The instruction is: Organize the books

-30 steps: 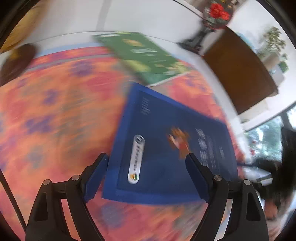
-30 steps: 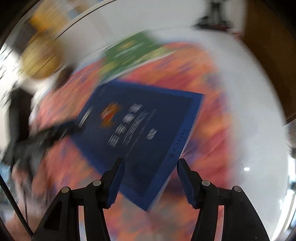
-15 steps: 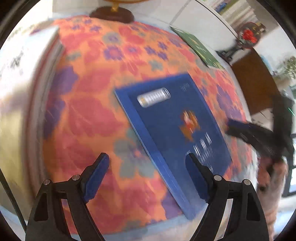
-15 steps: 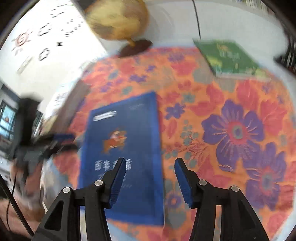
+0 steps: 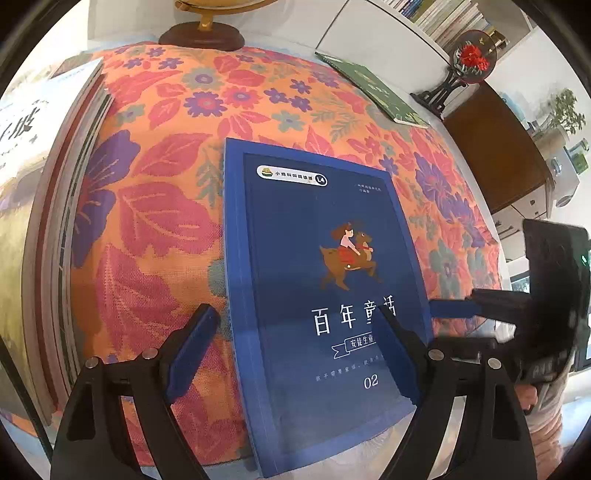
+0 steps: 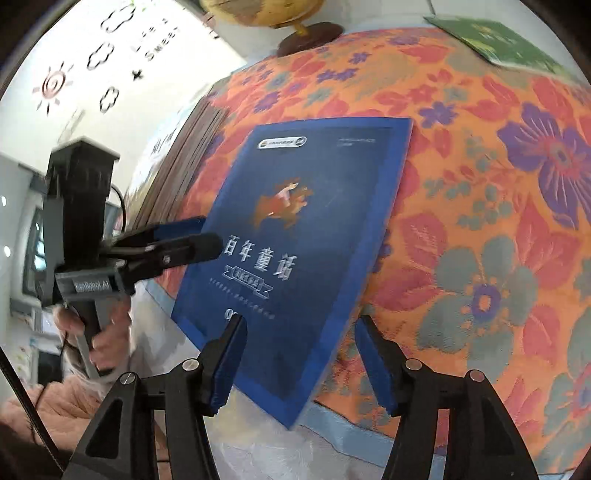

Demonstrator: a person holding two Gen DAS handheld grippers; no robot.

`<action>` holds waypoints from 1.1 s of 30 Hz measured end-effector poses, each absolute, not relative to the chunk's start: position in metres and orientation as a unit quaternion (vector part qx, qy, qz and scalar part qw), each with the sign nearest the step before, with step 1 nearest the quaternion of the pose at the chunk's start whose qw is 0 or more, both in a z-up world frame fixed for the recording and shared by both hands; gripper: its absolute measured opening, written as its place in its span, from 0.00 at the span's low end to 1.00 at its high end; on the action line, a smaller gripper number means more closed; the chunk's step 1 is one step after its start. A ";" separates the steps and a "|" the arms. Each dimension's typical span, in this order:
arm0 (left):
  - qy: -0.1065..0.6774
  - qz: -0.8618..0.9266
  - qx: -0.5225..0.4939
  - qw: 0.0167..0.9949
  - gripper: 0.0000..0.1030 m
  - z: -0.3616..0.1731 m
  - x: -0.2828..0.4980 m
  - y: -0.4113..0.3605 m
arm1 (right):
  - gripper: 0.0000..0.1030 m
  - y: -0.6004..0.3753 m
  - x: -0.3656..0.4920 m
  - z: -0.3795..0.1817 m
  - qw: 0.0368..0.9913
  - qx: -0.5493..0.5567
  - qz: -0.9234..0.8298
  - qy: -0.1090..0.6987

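Note:
A dark blue book point(image 5: 325, 288) with a girl riding a deer on its cover lies flat on the floral tablecloth, its near end reaching the table's front edge. It also shows in the right wrist view point(image 6: 295, 236). My left gripper point(image 5: 291, 347) is open, low over the book's near left part. My right gripper point(image 6: 299, 354) is open at the book's near right corner. A green book point(image 5: 373, 88) lies at the far right of the table. A stack of books point(image 5: 40, 192) lies at the left.
A globe on a dark wooden base point(image 5: 201, 35) stands at the back of the table. A red flower ornament on a black stand point(image 5: 469, 62) and a brown cabinet point(image 5: 495, 147) are behind the table to the right. The orange floral cloth point(image 5: 155, 192) covers the table.
Both grippers have swung round and settled close over the blue book's near end. The blue book has not visibly moved on the cloth. Both grippers stay open.

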State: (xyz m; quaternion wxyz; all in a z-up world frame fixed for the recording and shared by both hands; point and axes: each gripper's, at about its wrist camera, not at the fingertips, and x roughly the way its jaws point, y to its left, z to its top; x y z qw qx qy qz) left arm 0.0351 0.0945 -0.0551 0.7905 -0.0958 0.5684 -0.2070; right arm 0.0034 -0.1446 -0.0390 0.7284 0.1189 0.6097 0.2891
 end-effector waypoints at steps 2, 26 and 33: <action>0.565 -0.210 -0.093 0.792 0.81 -0.056 0.035 0.094 | 0.56 -0.159 0.011 -0.044 0.714 0.166 0.312 0.605; 0.548 -0.264 -0.175 0.774 0.83 -0.059 0.042 0.108 | 0.56 -0.166 0.043 -0.057 0.697 0.233 0.347 0.583; 0.531 -0.287 -0.238 0.761 0.80 -0.050 0.044 0.121 | 0.19 -0.164 0.036 -0.048 0.747 0.179 0.267 0.581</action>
